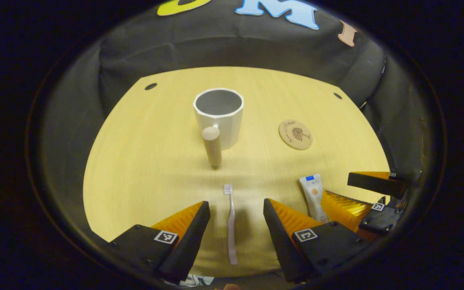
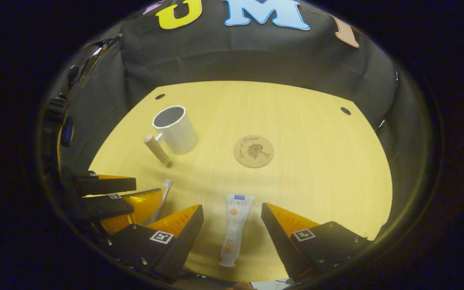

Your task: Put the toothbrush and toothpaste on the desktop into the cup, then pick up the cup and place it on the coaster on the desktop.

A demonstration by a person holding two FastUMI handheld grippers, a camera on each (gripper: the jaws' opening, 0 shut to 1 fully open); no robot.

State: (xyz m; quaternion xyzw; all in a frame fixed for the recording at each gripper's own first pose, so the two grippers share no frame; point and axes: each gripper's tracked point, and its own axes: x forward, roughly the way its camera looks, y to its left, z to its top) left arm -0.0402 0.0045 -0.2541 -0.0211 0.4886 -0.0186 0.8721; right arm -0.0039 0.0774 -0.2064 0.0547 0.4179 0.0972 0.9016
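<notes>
cup [image 1: 218, 117] behind toothbrush [image 1: 230, 225], coaster [image 1: 295, 134] right of cup, toothpaste [image 1: 313, 197] right of toothbrush

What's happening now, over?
Left gripper open over toothbrush. Right gripper open over toothpaste. Cup empty, coaster bare. Nothing blocking.

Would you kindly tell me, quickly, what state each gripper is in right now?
Left gripper: open, astride the pale pink toothbrush, holding nothing.
Right gripper: open, astride the white toothpaste tube, holding nothing.
</notes>
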